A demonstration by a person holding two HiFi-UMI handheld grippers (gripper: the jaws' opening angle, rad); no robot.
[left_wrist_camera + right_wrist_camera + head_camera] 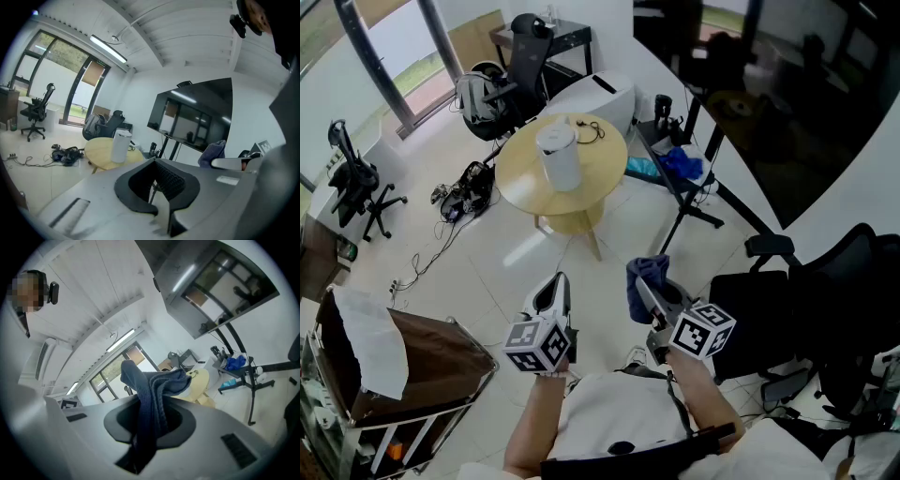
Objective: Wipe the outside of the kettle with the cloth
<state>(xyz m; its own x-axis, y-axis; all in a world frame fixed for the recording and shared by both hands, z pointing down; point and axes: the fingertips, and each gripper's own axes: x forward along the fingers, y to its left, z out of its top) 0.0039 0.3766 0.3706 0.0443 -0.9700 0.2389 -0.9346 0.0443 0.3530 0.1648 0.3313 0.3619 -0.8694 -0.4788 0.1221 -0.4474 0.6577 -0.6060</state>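
A white kettle (559,155) stands upright on a round wooden table (600,173) across the room, far ahead of both grippers. The left gripper view has the kettle (121,145) small on that table (101,157). My right gripper (647,298) is shut on a dark blue cloth (643,277), which sticks up out of the jaws and folds over at the top. In the right gripper view the cloth (153,390) fills the middle and hides the kettle. My left gripper (555,291) is held beside the right one, shut and empty.
Tiled floor lies between me and the table. A black office chair (811,291) stands close on my right, and a cart with a brown bag (403,366) on my left. A screen on a stand (712,141), bags and cables (464,187) ring the table.
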